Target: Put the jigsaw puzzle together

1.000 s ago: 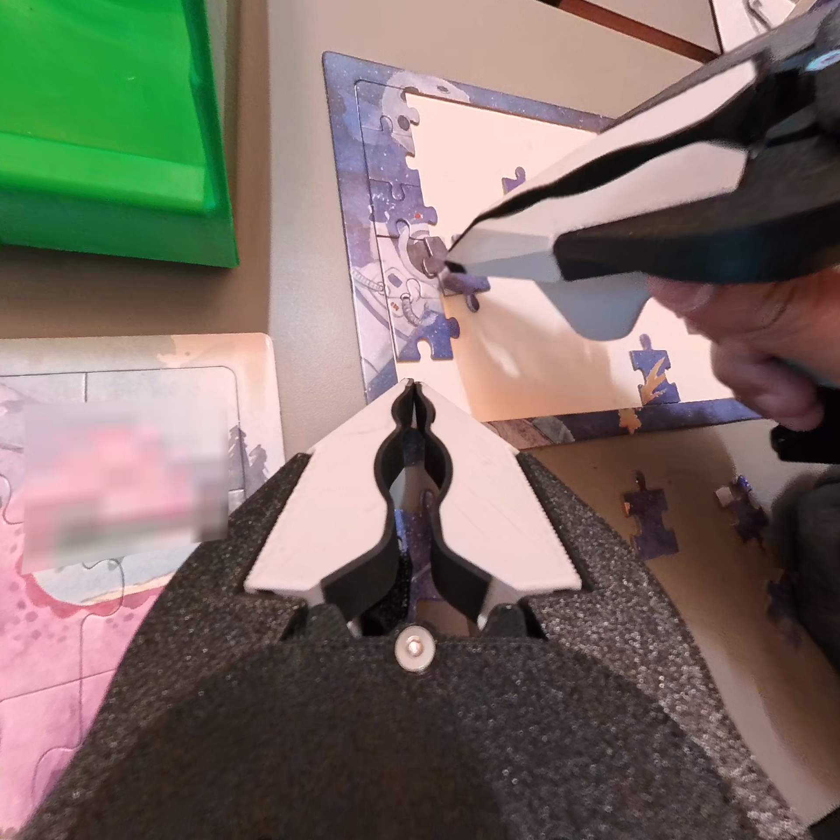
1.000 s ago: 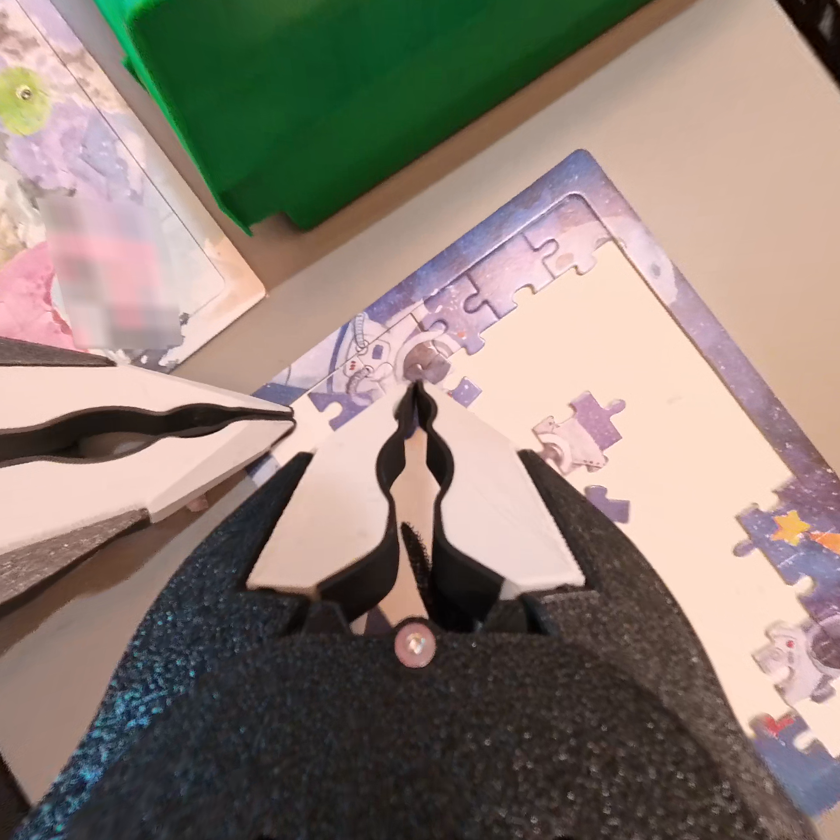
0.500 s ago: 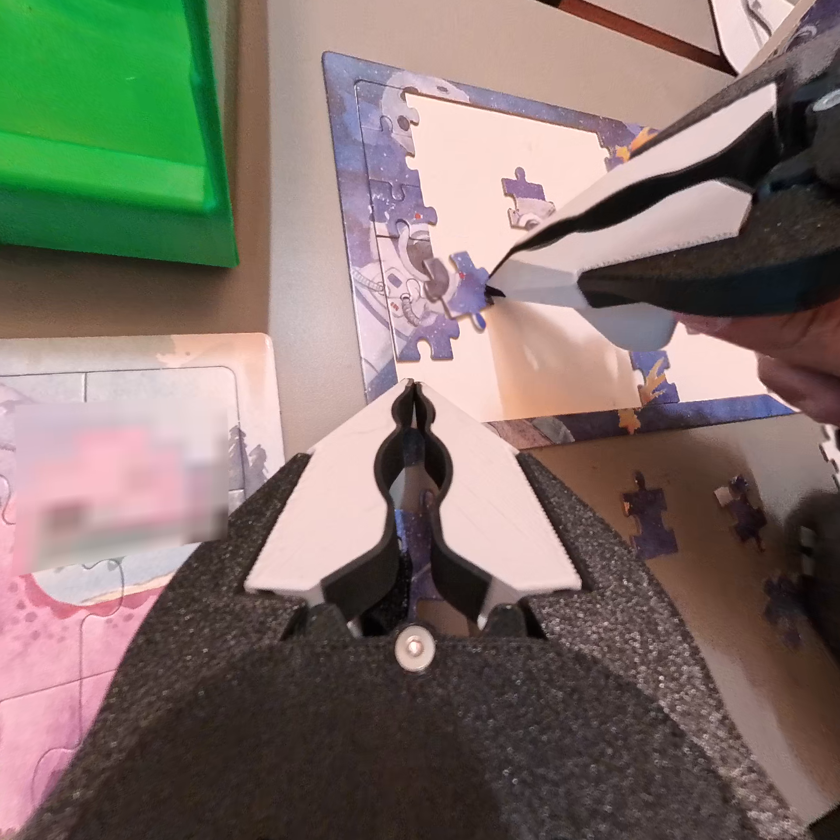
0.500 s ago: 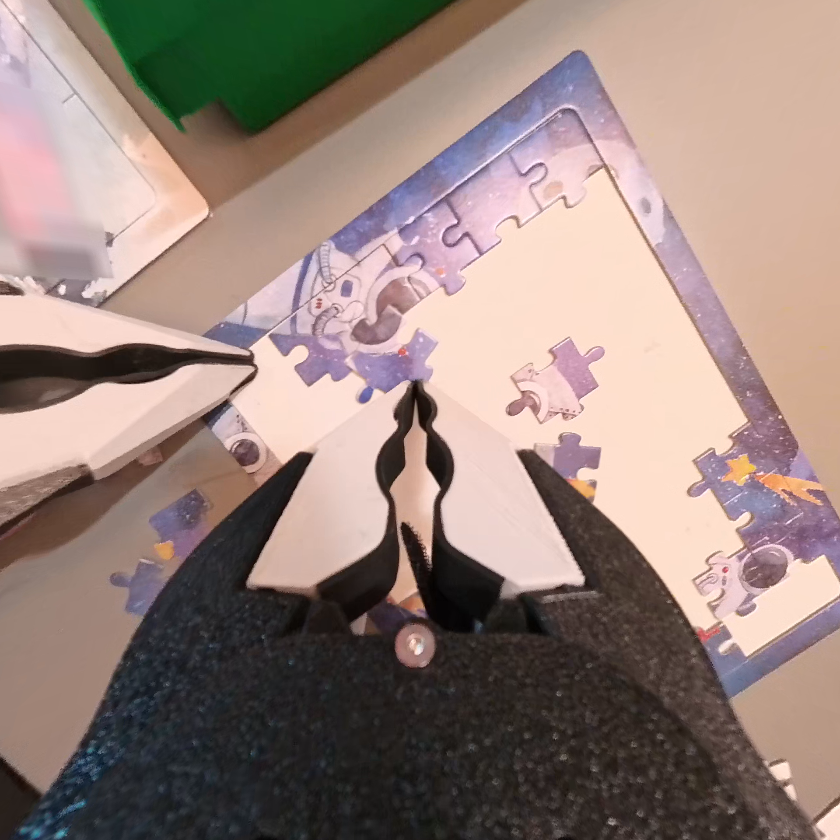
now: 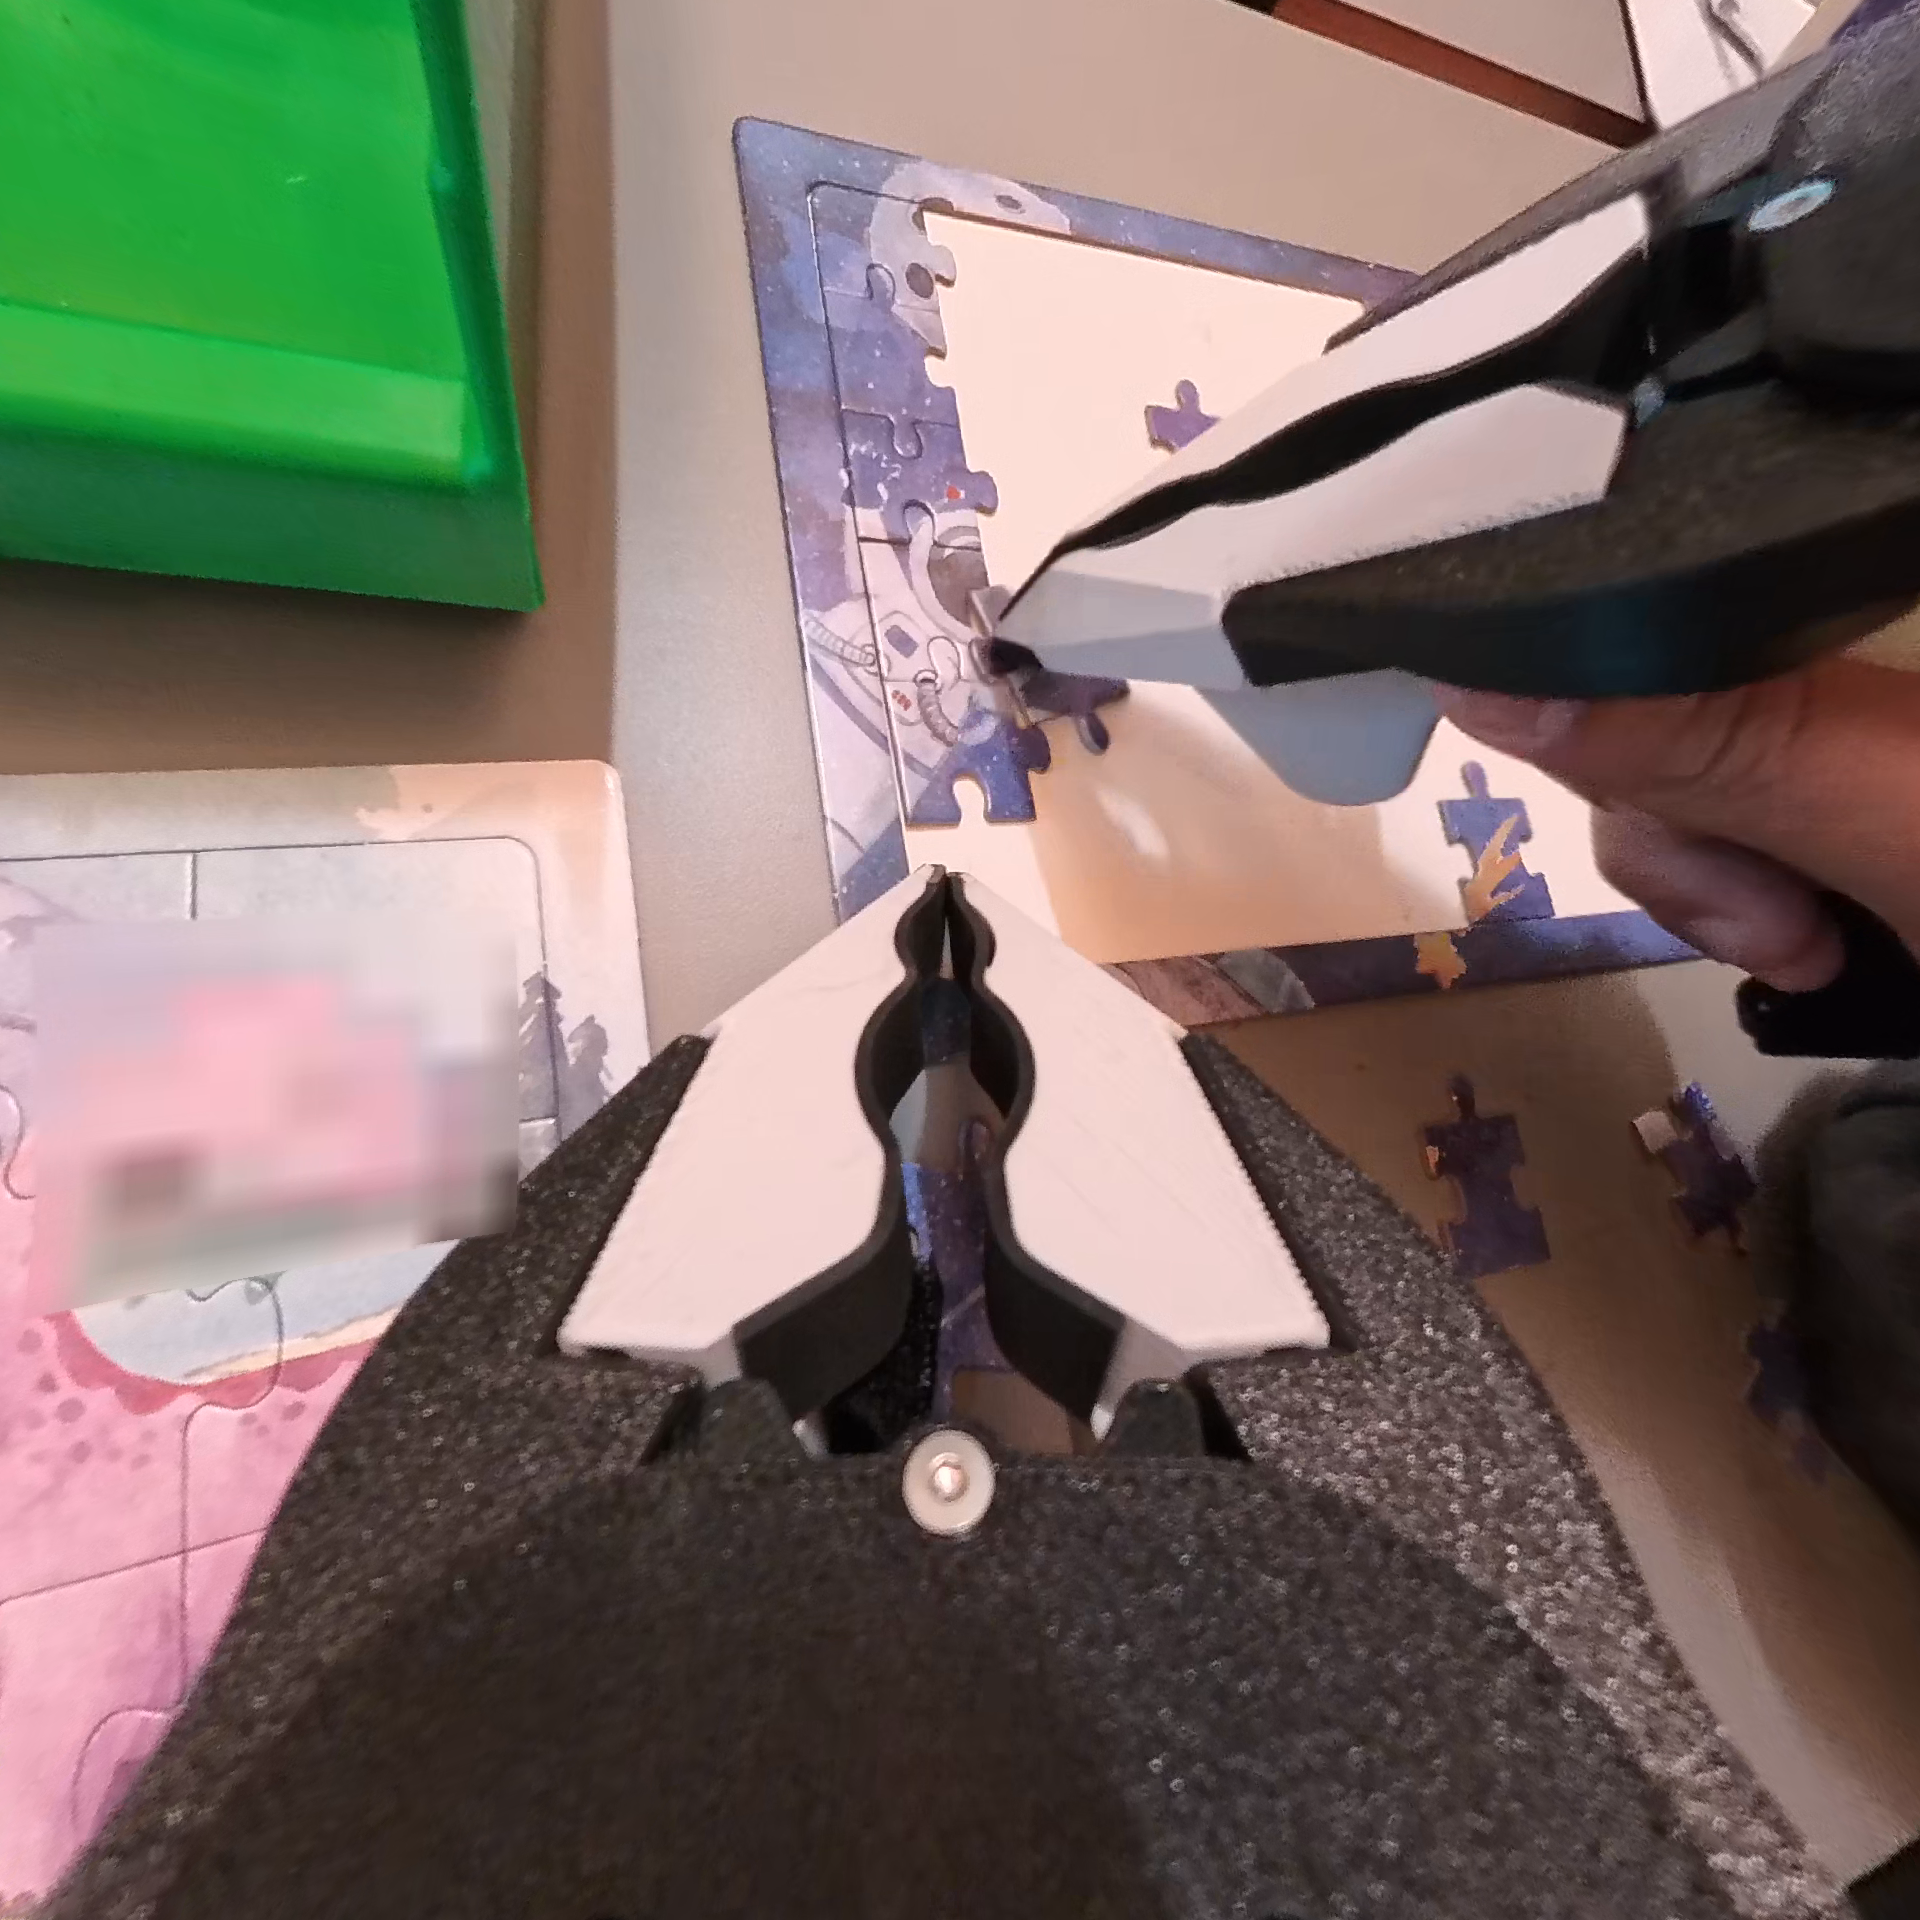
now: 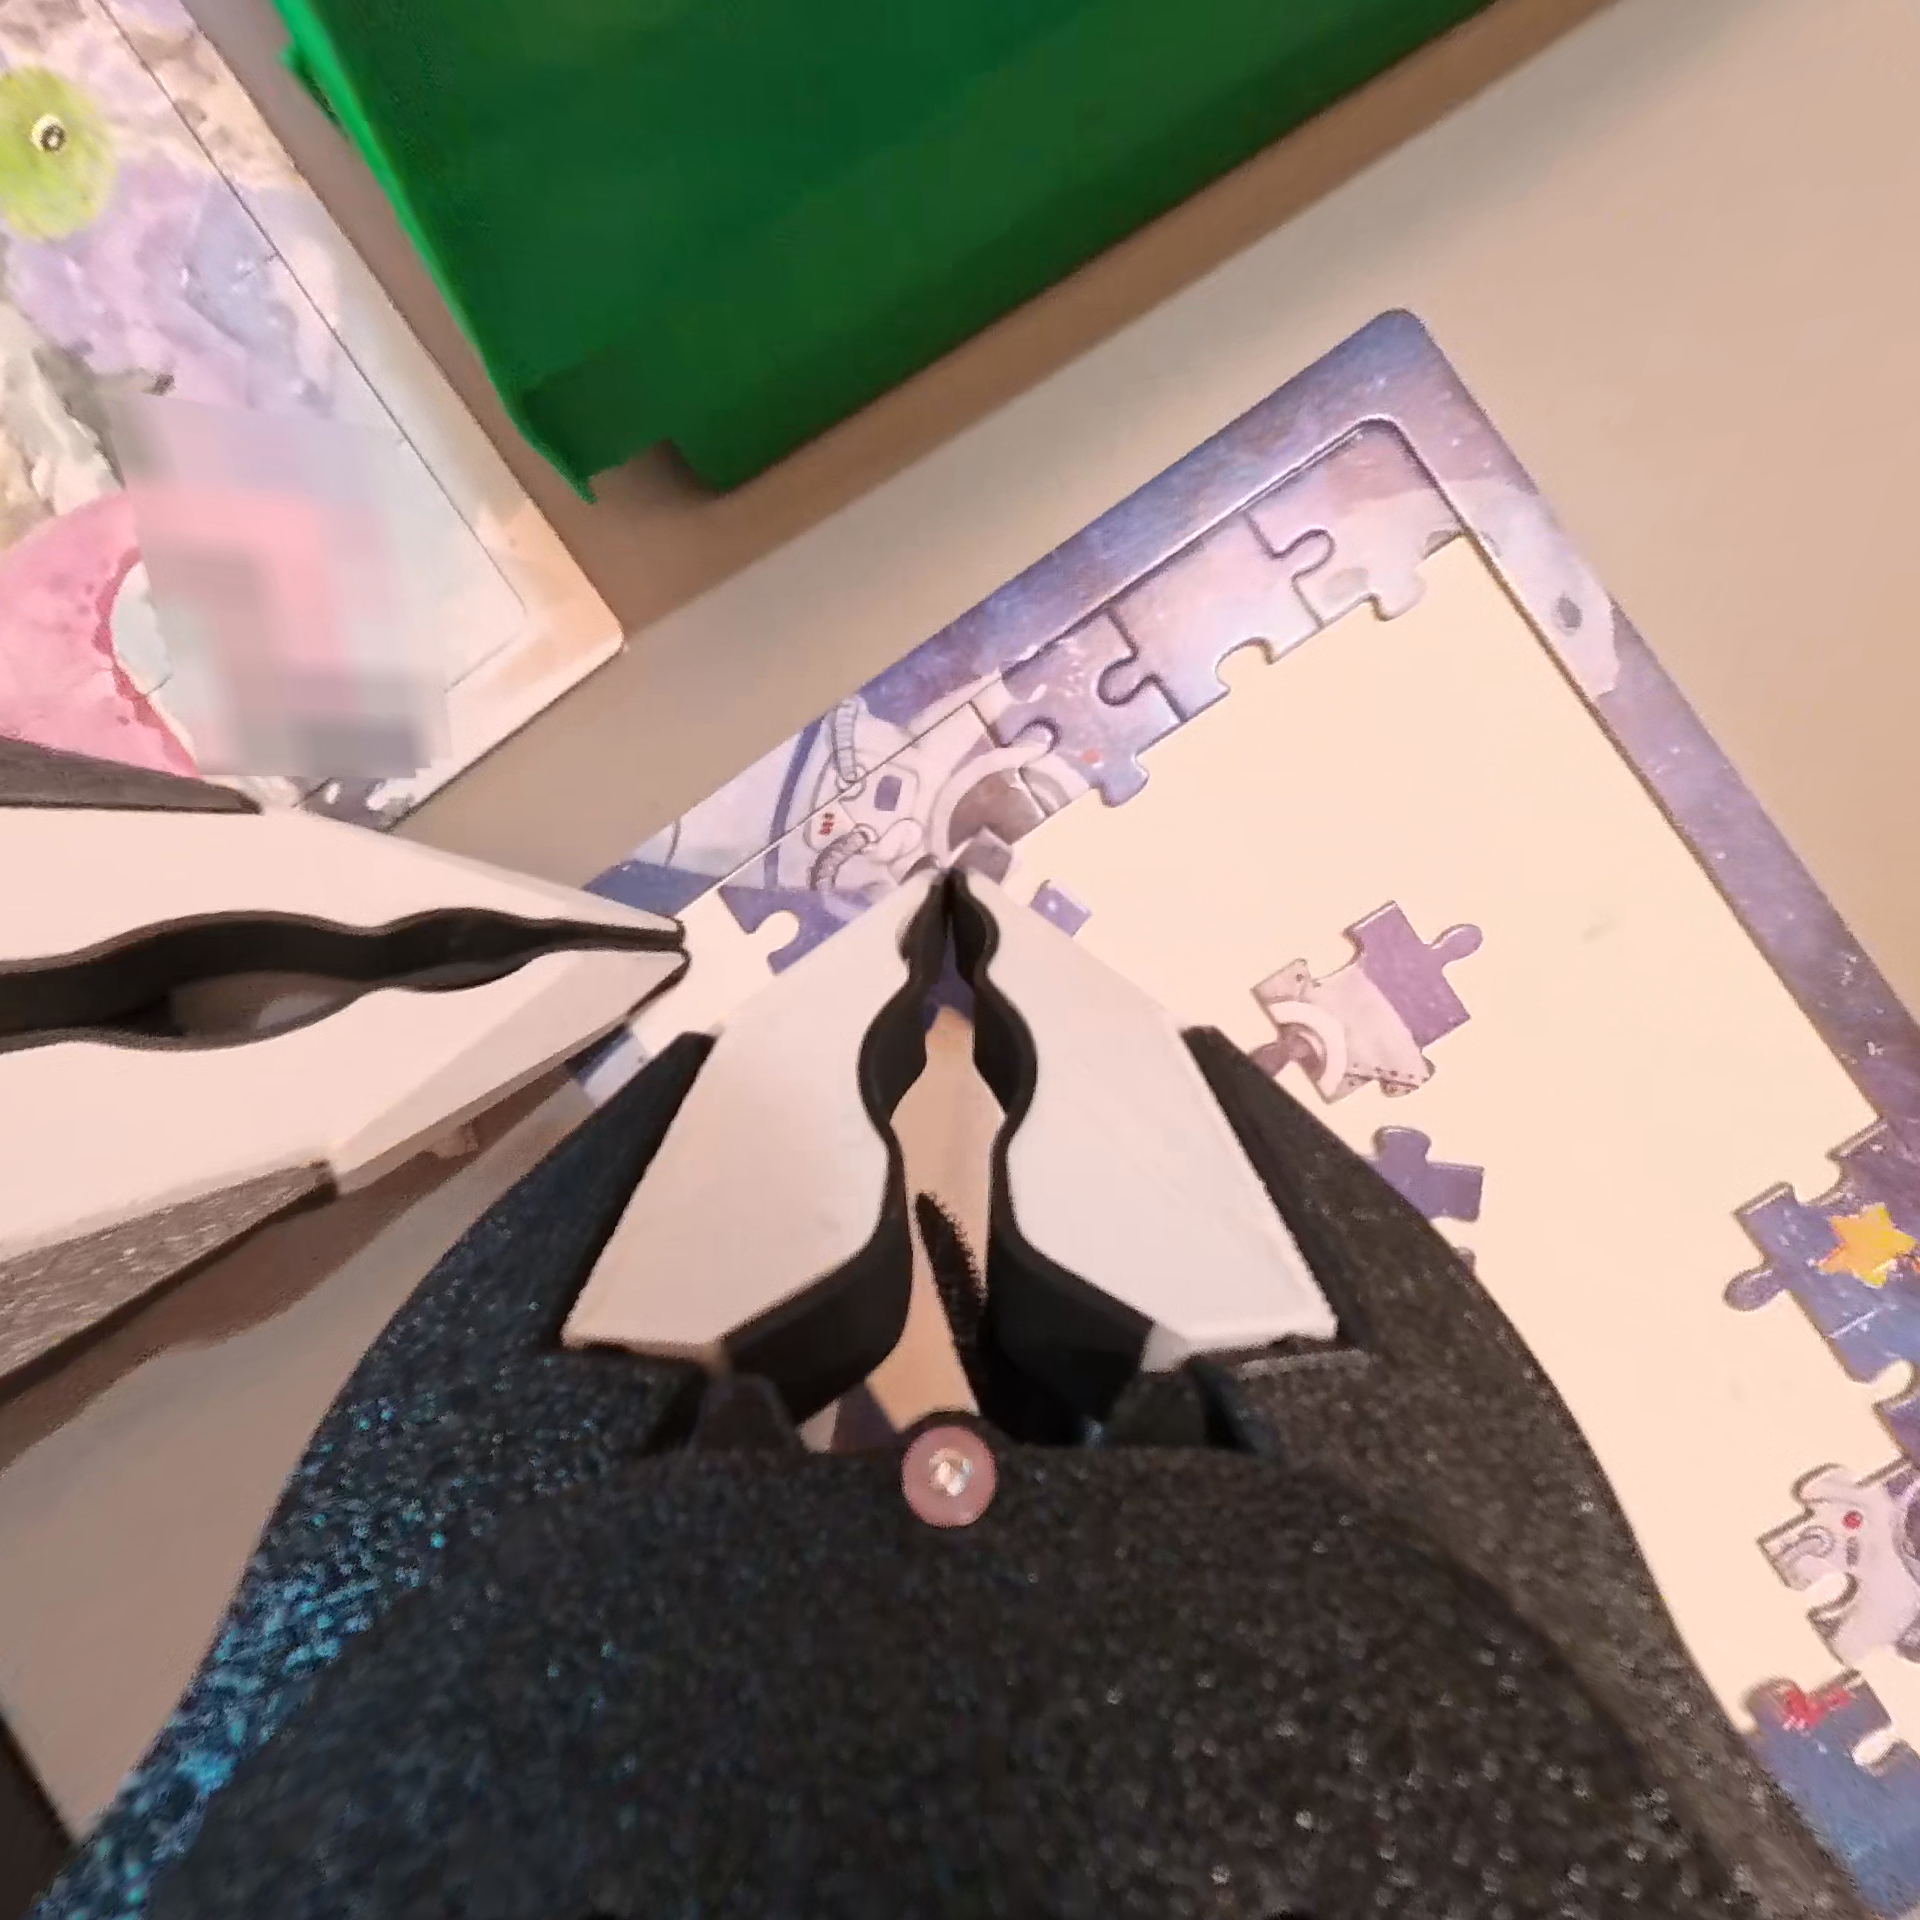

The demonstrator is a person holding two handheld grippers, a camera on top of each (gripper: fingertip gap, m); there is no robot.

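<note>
The blue space puzzle frame (image 5: 790, 416) lies on the table, with a joined column of pieces and an astronaut (image 5: 904, 644) along its left side. My right gripper (image 5: 997, 634) is shut, its tip down on the edge of a purple piece (image 5: 1081, 696) that lies against the astronaut. In the right wrist view the right gripper (image 6: 951, 883) hides most of that piece (image 6: 1060, 902). My left gripper (image 5: 945, 883) is shut and empty over the frame's near left corner, and it also shows in the right wrist view (image 6: 670, 932).
Loose pieces lie inside the frame (image 6: 1361, 997) (image 6: 1423, 1179) and on the table to the right (image 5: 1486, 1184) (image 5: 1704, 1164). A green bin (image 5: 208, 312) stands at the far left. A pink puzzle board (image 5: 156, 1455) lies near left. A hand (image 5: 1714, 790) holds the right gripper. The grippers' ends are close to 5 cm from one another.
My right gripper drew back from the purple piece, then came forward again onto it beside the astronaut. The piece sits closer against the astronaut. My left gripper has not moved.
</note>
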